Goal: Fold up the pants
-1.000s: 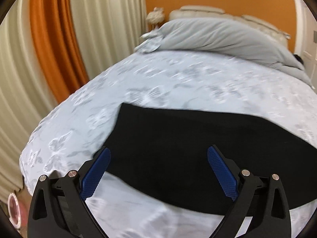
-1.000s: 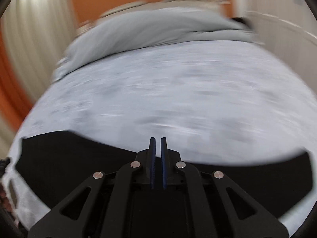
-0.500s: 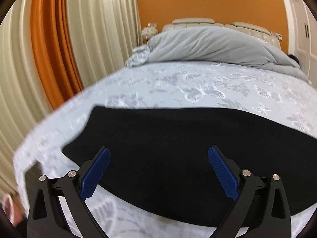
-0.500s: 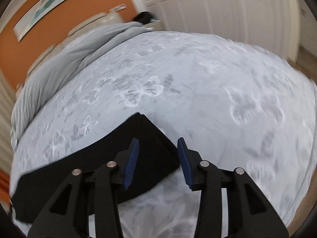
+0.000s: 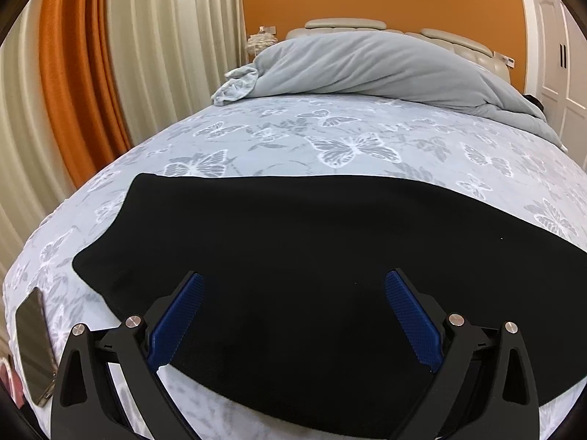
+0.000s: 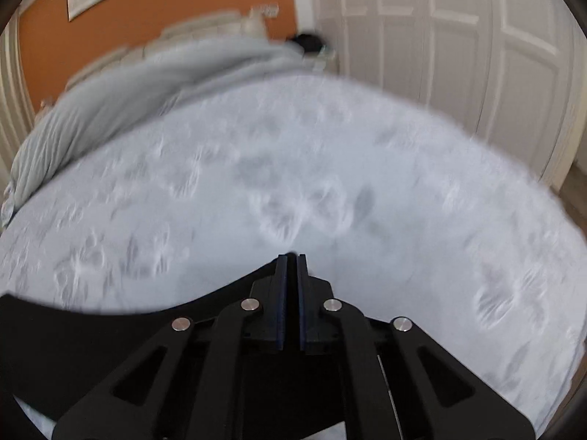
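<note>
Black pants (image 5: 286, 242) lie flat across the near part of a bed with a butterfly-print sheet (image 5: 330, 139). My left gripper (image 5: 293, 315) is open, its blue pads wide apart just above the pants near their left end. In the blurred right wrist view my right gripper (image 6: 291, 275) is shut on the pants (image 6: 73, 333), pinching a corner of the black cloth, which trails off to the left under the gripper.
A grey duvet (image 5: 367, 66) is bunched at the head of the bed. A phone (image 5: 33, 344) lies on the bed's near left corner. Curtains (image 5: 91, 73) hang on the left, white wardrobe doors (image 6: 458, 36) stand on the right.
My right gripper was half open over the pants' corner and has closed on it. My left gripper shifted slightly, staying open; the phone has come into view.
</note>
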{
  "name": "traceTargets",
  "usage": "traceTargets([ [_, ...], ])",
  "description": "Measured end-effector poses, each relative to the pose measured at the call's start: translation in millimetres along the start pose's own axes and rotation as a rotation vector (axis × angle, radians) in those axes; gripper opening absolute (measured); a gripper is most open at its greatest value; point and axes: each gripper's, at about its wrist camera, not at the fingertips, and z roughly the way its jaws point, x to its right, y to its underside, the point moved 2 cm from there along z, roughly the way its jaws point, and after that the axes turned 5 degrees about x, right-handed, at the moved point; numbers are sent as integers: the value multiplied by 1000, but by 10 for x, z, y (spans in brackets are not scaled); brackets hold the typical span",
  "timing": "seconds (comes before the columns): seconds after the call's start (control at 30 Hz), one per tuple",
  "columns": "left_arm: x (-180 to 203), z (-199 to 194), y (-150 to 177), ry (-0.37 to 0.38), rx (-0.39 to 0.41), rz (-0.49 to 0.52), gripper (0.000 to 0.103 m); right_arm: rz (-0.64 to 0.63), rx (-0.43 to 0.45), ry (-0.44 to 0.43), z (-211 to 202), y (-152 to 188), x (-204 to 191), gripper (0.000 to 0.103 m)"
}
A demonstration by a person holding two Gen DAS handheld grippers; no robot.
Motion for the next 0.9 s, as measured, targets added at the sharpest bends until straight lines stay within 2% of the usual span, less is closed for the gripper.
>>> traceTargets([
  [0.07, 21, 30, 5, 5, -14, 4, 98, 46, -143, 67, 336, 201, 189, 5],
  [0.1, 23, 48, 12, 8, -23, 5, 98, 79, -175, 77, 378, 260, 262, 5],
  [0.17, 21, 44, 13, 14, -29, -5, 98, 88, -131, 40, 218, 198, 275, 6],
  [0.23, 3, 27, 6, 12, -25, -17, 98, 75, -58, 17, -61, 117, 230, 12],
  [0.27, -2, 17, 3, 15, -22, -22, 98, 74, -36, -11, -247, 137, 203, 28],
  [0.3, 1, 8, 3, 14, -20, -23, 98, 70, -31, -28, -350, 195, 185, 49],
  [0.33, 8, 6, 0, 14, -20, -21, 98, 61, -36, -34, -391, 241, 160, 55],
  [0.4, 33, -3, 3, 18, -20, -17, 98, -5, -110, -2, -340, 431, 104, 57],
  [0.47, 53, -18, 10, 25, -20, -16, 98, -50, -185, 29, -110, 591, 111, 57],
  [0.53, 80, -40, 15, 22, -13, -5, 98, -53, -174, 16, -28, 626, 143, 60],
  [0.6, 96, -60, 16, 16, -5, 7, 98, 21, -136, 57, -218, 484, 255, 55],
  [0.67, 78, -85, 13, 8, 0, 3, 98, 112, -79, 3, -460, 392, 343, 56],
  [0.73, 47, -99, -9, 12, 0, -11, 98, 185, -63, -45, -597, 355, 413, 60],
  [0.8, 26, -127, -42, 15, 6, -22, 98, 235, -107, -46, -586, 401, 471, 61],
  [0.83, 25, -142, -52, 15, 9, -22, 98, 240, -144, -34, -536, 430, 478, 61],
  [0.9, 44, -206, -84, 12, 15, -10, 98, 223, -164, -16, -503, 445, 457, 61],
])
